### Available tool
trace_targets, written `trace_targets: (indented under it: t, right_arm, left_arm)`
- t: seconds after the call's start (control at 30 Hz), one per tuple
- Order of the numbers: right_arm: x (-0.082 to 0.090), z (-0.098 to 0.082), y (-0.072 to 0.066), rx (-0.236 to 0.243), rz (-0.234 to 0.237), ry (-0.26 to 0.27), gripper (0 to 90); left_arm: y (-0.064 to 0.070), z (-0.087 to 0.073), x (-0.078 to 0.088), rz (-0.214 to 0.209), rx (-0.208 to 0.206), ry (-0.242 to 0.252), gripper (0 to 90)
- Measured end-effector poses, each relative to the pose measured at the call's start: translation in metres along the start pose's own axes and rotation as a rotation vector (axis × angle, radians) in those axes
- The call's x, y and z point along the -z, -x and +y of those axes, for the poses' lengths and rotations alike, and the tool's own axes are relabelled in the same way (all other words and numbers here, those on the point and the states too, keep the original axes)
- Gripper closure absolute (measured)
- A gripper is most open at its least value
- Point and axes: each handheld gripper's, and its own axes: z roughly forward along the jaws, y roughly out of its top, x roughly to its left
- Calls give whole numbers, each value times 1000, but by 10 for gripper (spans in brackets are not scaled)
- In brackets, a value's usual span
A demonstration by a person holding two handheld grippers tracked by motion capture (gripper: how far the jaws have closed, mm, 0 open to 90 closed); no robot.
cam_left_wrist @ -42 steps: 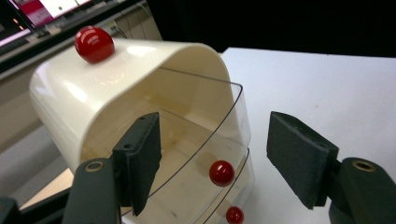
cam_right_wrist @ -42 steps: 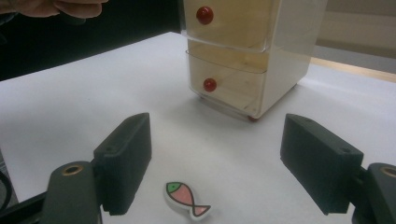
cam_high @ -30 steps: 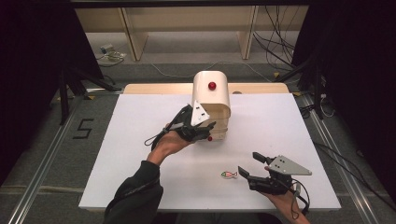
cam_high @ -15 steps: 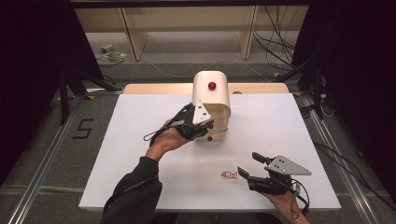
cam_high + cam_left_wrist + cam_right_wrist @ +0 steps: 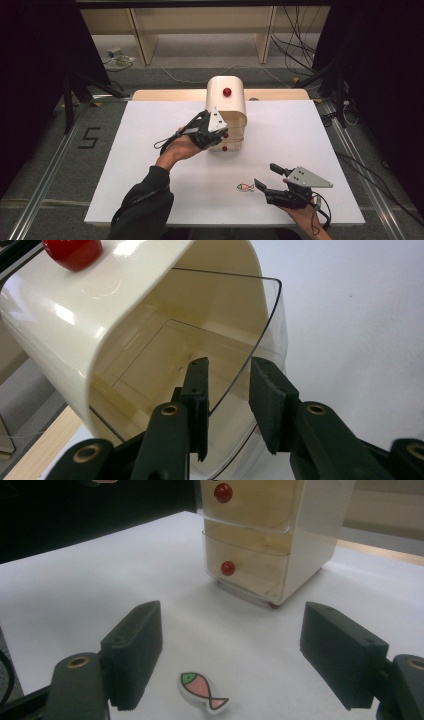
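A small cream drawer cabinet (image 5: 227,107) stands near the far edge of the desk (image 5: 125,165), about midway along it, with a red knob (image 5: 227,92) on its top and more red knobs on its clear drawer fronts. The left gripper (image 5: 212,132) is at the cabinet's front on its left side, level with the upper drawers. In the left gripper view its jaws have just been closing, and the clear front wall of the top drawer (image 5: 250,355) runs between them; the pads sit close on either side of that thin wall, though whether they already press on it I cannot tell for sure. The right gripper (image 5: 267,180) rests low near the desk's near right corner, well apart from the cabinet, with its jaws spread wide and nothing in them. A small flat fish piece (image 5: 202,690), pink with a green head, lies on the desk just in front of those open jaws, untouched.
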Motion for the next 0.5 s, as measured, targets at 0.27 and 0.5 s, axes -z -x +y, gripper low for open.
trace_targets:
  t: [0.27, 0.5]
  right_arm:
    - [0, 0, 0, -2, 1, 0, 257]
    - [0, 0, 0, 0, 1, 0, 257]
  left_arm:
    - [1, 1, 1, 2, -8, -11, 695]
    - [3, 1, 4, -8, -12, -16, 699]
